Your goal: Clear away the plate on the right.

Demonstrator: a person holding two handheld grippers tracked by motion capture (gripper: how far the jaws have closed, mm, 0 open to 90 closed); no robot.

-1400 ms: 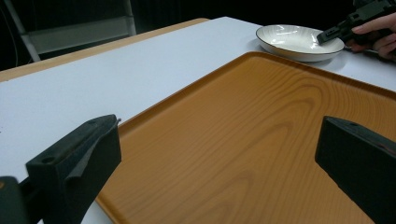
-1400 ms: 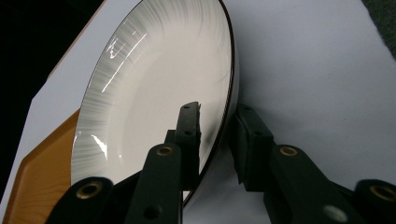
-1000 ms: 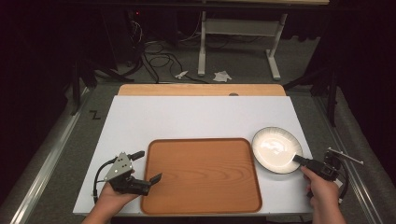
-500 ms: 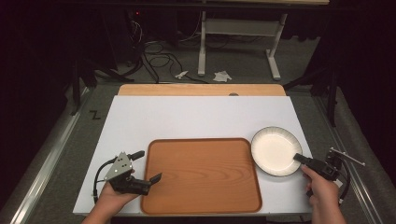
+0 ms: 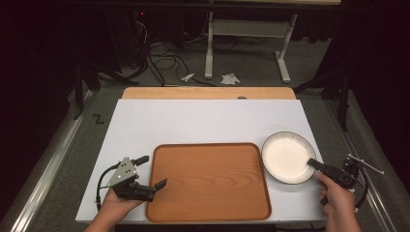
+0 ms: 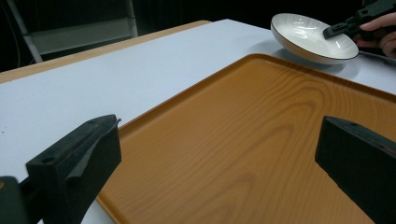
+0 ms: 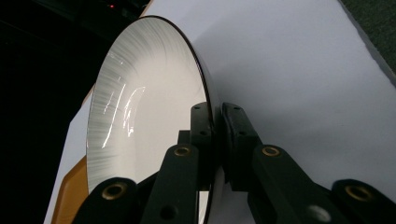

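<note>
Gripping plate (image 5: 286,157) rim, right gripper (image 5: 316,165).

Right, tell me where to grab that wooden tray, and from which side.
Take the tray by its raised rim on the person's left edge, coming in from the left. The open left gripper sits at that edge, and a thin, upturned lip suits a pinch.

High view: overhead from near edge, facing forward-down, whole worktop (image 5: 208,121). Left gripper view: low, close over tray (image 6: 243,140), facing plate (image 6: 314,37). Right gripper view: tight on plate rim. Plate shared by all three.
</note>
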